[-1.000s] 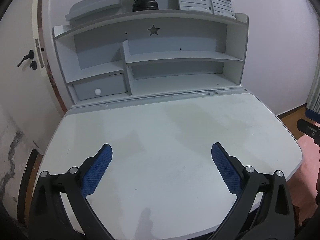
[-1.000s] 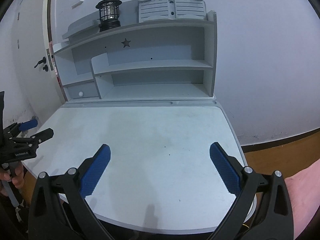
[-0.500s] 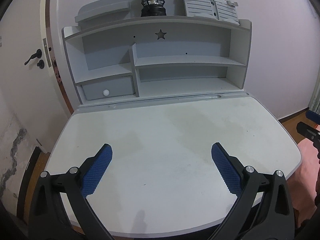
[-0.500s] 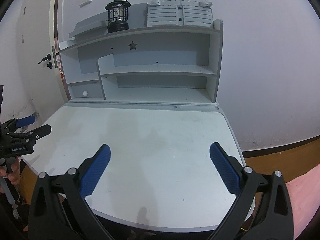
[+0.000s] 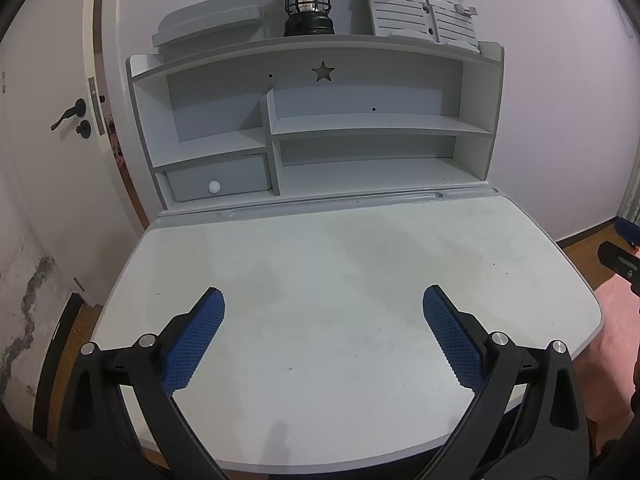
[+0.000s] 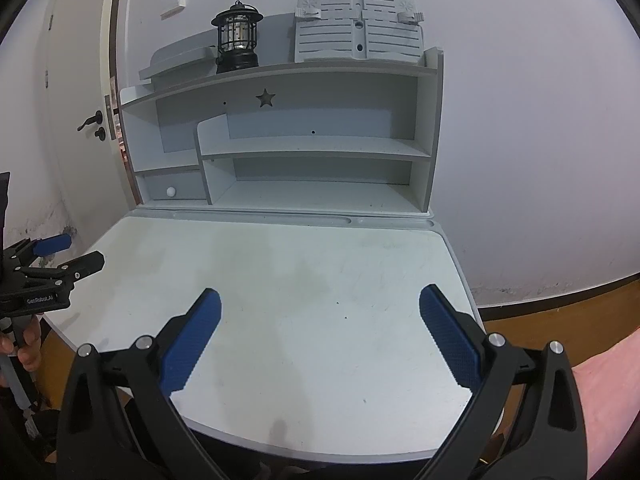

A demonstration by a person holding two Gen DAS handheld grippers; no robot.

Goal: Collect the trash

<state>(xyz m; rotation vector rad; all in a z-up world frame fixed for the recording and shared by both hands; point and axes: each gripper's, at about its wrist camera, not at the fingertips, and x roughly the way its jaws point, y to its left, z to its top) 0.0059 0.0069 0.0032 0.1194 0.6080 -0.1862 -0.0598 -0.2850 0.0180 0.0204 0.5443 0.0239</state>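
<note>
The left hand-held gripper (image 5: 323, 342) hangs over the near edge of the white counter (image 5: 340, 264), its blue-padded fingers (image 5: 194, 344) spread wide apart with nothing between them. The right hand-held gripper (image 6: 320, 340) is held the same way just beside it, fingers (image 6: 450, 338) wide apart and holding nothing. In the right wrist view the left tool shows at the counter's left edge, gripped by a hand (image 6: 24, 350).

No trash shows anywhere in either view; the counter carries only faint smudges and a few dark specks (image 6: 338, 303). At the back stands a grey shelf unit (image 5: 316, 120) with a star cut-out (image 5: 322, 71) and a small drawer (image 5: 218, 178) with a white knob. On its top sit a black lantern (image 5: 307, 0) and a slatted grey book stand (image 5: 420, 12). A door (image 5: 48, 128) with a dark handle is to the left.
</note>
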